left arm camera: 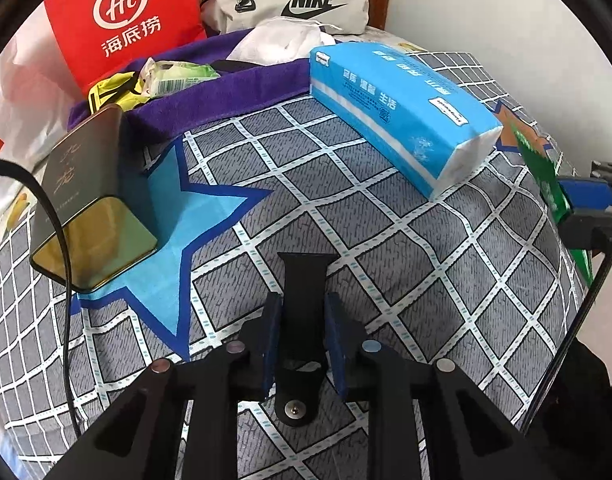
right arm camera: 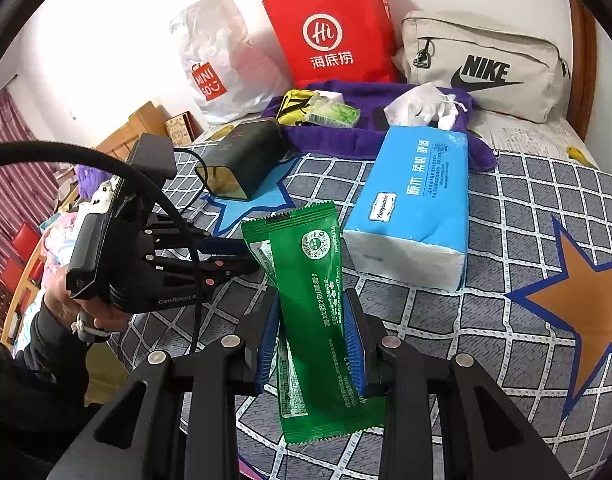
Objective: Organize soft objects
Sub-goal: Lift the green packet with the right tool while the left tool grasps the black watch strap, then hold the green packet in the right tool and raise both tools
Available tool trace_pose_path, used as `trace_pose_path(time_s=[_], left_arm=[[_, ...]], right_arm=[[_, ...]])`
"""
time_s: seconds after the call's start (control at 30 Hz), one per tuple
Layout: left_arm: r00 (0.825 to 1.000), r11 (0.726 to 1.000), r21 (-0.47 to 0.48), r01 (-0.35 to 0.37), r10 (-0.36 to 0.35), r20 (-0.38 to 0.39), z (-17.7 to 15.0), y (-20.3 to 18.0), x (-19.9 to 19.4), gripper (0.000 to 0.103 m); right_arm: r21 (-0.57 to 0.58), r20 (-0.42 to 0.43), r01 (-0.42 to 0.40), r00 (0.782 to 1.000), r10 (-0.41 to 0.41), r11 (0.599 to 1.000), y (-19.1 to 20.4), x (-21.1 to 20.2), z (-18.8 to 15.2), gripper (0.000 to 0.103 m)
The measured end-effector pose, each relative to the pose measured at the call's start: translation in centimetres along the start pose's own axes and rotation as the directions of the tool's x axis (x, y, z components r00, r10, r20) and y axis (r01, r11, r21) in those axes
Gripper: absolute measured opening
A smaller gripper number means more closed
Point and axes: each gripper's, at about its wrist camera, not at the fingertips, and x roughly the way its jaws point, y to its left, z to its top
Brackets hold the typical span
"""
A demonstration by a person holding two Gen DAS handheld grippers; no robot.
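Note:
My right gripper point(right arm camera: 312, 296) is shut on a green foil packet point(right arm camera: 306, 256), which stands upright between its blue pads above the checked bedspread point(right arm camera: 526, 216). A flat black strap point(left arm camera: 306, 272) with a metal stud pokes forward out of my left gripper point(left arm camera: 303, 302), which is shut on it. A blue tissue pack point(right arm camera: 418, 200) lies just beyond the packet, to its right. Behind it a purple towel point(right arm camera: 346, 136) carries a white drawstring pouch point(right arm camera: 422, 106) and a green wipes pack point(right arm camera: 334, 114). In the right wrist view the left gripper point(right arm camera: 241, 256) is held by a hand at left.
A dark box with a gold end point(left arm camera: 85, 188) lies on a blue star print, a black cable point(left arm camera: 65, 264) across it. A red paper bag point(right arm camera: 330, 32), a beige Nike bag point(right arm camera: 482, 64) and a white plastic bag point(right arm camera: 213, 60) line the wall. The bed edge drops at left.

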Motion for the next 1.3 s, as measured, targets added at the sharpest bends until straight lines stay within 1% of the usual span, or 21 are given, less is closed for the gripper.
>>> trace_pose_path(time_s=[0.07,0.17,0.3,0.37,0.5,0.6,0.67,0.7,0.73,0.77,0.8,0.83,0.87,0.93,1.07,1.2,1.3], left_arm=[[1.0,1.0,-0.002,0.003,-0.003,0.001,0.0,0.1,0.0,0.021],[1.0,0.999,-0.035,0.02,-0.02,0.006,-0.1,0.4,0.0,0.021],[1.0,1.0,-0.022,-0.012,0.012,0.028,-0.4,-0.1,0.1,0.021],[0.999,0.999,-0.03,-0.011,0.012,0.04,-0.5,0.0,0.0,0.021],[0.997,0.999,-0.052,0.007,-0.003,0.077,-1.0,0.3,-0.1,0.021],[0.995,0.998,-0.066,0.001,0.006,0.104,-1.3,0.2,-0.2,0.021],[0.993,0.998,-0.059,-0.012,0.019,0.119,-1.5,-0.1,-0.2,0.022],[0.991,0.998,-0.053,-0.017,0.024,0.131,-1.6,-0.2,-0.2,0.022],[0.99,0.999,-0.053,-0.015,0.022,0.14,-1.7,-0.2,-0.2,0.022],[0.989,0.998,-0.056,-0.01,0.018,0.148,-1.8,-0.1,-0.2,0.022],[0.988,0.998,-0.057,-0.002,0.011,0.157,-1.9,0.0,-0.2,0.022],[0.986,0.998,-0.056,0.004,0.005,0.167,-2.0,0.1,-0.2,0.022],[0.984,0.999,-0.054,0.005,0.005,0.179,-2.2,0.1,-0.3,0.022],[0.98,0.999,-0.049,-0.003,0.013,0.2,-2.5,0.0,-0.3,0.022],[0.979,0.998,-0.056,0.001,0.011,0.204,-2.5,0.1,-0.3,0.022],[0.979,0.998,-0.06,0.005,0.007,0.206,-2.6,0.1,-0.4,0.022],[0.978,0.998,-0.057,0.001,0.011,0.206,-2.6,0.0,-0.4,0.022]], right_arm=[[-0.011,-0.008,0.011,1.0,-0.011,1.0,0.1,0.5,-0.2,0.031],[-0.05,-0.036,0.024,0.999,-0.026,0.998,0.4,2.0,-0.9,0.031],[-0.053,-0.109,0.053,0.992,-0.058,0.997,-0.2,4.7,-2.0,0.031],[-0.051,-0.124,0.063,0.99,-0.069,0.997,-0.5,5.6,-2.4,0.032],[-0.06,-0.092,0.042,0.995,-0.047,0.997,-0.8,5.9,-2.9,0.035],[-0.062,-0.085,0.026,0.996,-0.031,0.998,-1.0,5.8,-3.0,0.036],[-0.064,-0.082,0.009,0.997,-0.014,0.998,-1.2,5.8,-3.0,0.039],[-0.063,-0.082,0.005,0.997,-0.01,0.998,-1.1,5.9,-3.0,0.043],[-0.063,-0.078,-0.005,0.997,0.0,0.998,-1.1,6.0,-2.9,0.049],[-0.073,-0.074,-0.014,0.997,0.009,0.997,-0.9,6.1,-2.9,0.053],[-0.101,-0.068,-0.02,0.998,0.013,0.995,-0.4,6.3,-2.9,0.06],[-0.121,-0.064,-0.012,0.998,0.004,0.993,0.0,6.4,-3.0,0.063],[-0.142,-0.058,0.004,0.998,-0.012,0.99,0.4,6.5,-3.1,0.064],[-0.193,-0.042,0.04,0.998,-0.049,0.98,1.3,6.8,-3.5,0.069],[-0.224,-0.021,0.064,0.997,-0.071,0.972,1.8,6.8,-3.9,0.071],[-0.201,-0.005,0.048,0.999,-0.05,0.978,1.3,6.6,-4.0,0.071],[-0.211,0.016,0.056,0.998,-0.053,0.976,1.4,6.6,-4.2,0.071]])
